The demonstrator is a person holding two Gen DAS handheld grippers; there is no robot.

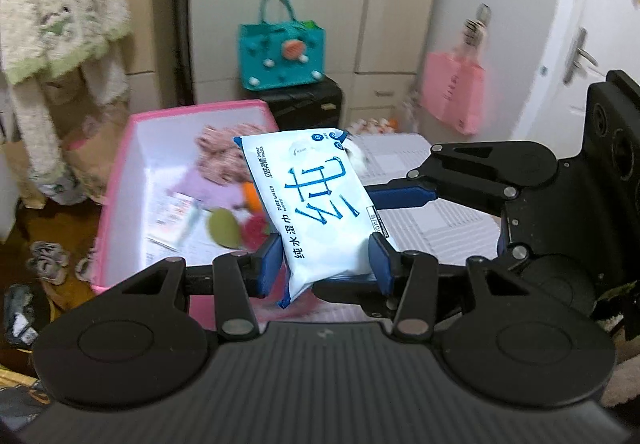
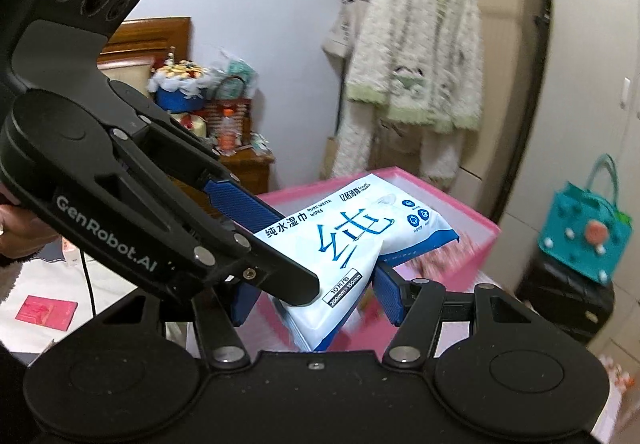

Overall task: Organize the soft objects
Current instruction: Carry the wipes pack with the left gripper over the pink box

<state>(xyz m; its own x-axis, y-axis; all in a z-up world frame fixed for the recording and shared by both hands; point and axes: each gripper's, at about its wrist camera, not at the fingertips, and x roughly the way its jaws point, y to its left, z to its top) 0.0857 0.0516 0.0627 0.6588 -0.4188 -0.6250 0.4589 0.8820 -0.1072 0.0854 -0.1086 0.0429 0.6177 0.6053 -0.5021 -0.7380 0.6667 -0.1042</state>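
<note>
A white and blue pack of wet wipes (image 1: 316,187) (image 2: 360,228) hangs in the air, held by both grippers at once. In the left wrist view my left gripper (image 1: 326,256) is shut on its lower part, blue pads pressing on both sides. My right gripper (image 1: 352,244) comes in from the right and clamps the same end. In the right wrist view my right gripper (image 2: 316,296) holds the pack's near end, and the left gripper (image 2: 298,252) reaches in from the upper left. Beyond the pack stands an open pink box (image 1: 192,109) (image 2: 480,219) with plush toys (image 1: 218,155) inside.
A teal handbag (image 1: 282,55) (image 2: 580,232) sits on a black case (image 1: 308,99) by the wardrobe. A pink bag (image 1: 454,91) hangs from a door. Fuzzy garments (image 2: 416,55) hang on a rack. Grey bedding (image 1: 432,203) lies right of the box, shoes (image 1: 48,256) on the floor.
</note>
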